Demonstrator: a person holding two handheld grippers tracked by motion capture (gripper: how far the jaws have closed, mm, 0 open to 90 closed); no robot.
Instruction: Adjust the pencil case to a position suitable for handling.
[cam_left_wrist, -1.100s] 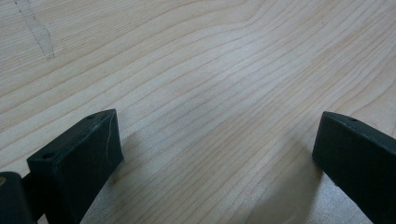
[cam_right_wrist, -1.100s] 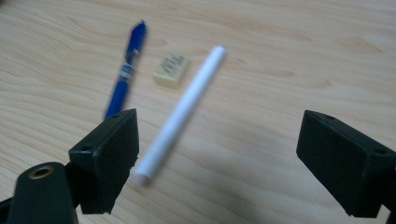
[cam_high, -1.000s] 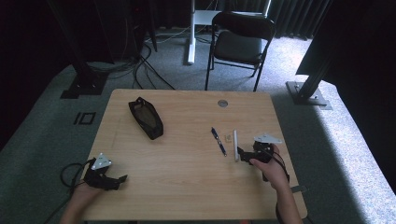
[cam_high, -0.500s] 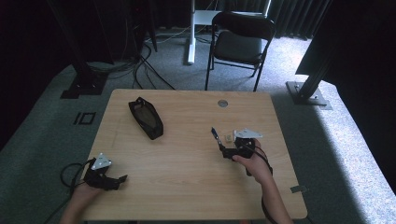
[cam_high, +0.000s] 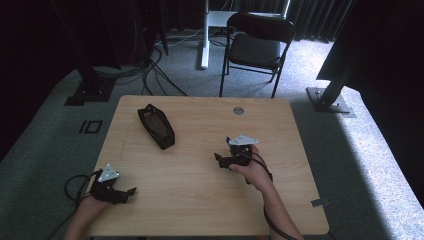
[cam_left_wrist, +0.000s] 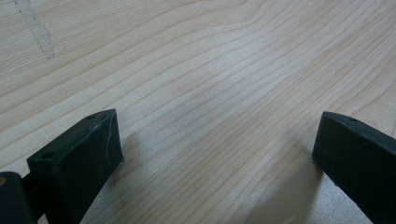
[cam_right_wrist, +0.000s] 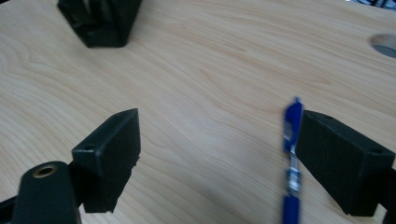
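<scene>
On the table, pen's place: the blue pen (cam_right_wrist: 290, 158) lies flat on the wooden table (cam_high: 200, 200), right of centre, just inside the right-hand jaw of the right gripper (cam_right_wrist: 224, 163) and not yet centred between the jaws
Right gripper: released, jaws spread wide with bare wood between them; in the high view it (cam_high: 220, 161) sits over the spot where the pen lies, so the pen cannot be made out there
Left gripper: released too, jaws wide apart over plain wood near the table's front left corner (cam_high: 131, 192), nothing between them (cam_left_wrist: 215, 154)
Handling, as a judgement: the pen looks light and stiff, a slim rounded plastic barrel likely to roll or skid if nudged from one side; smooth enough to slip under a shallow pinch
Where to hold: probably across the middle of the barrel, jaws square to its length, after shifting so the pen sits midway between the pads
Look of the pen: blue cap or clip end pointing away from the camera, a clear or silvery mid-section, then blue again toward the near end; blurred, so finer marks cannot be read
Pouch: a black pouch (cam_high: 156, 125) lies well apart, toward the far left of the table; its dark end (cam_right_wrist: 100, 21) shows at the top of the right gripper view
Table detail: a round grey grommet (cam_high: 238, 110) near the far edge
</scene>
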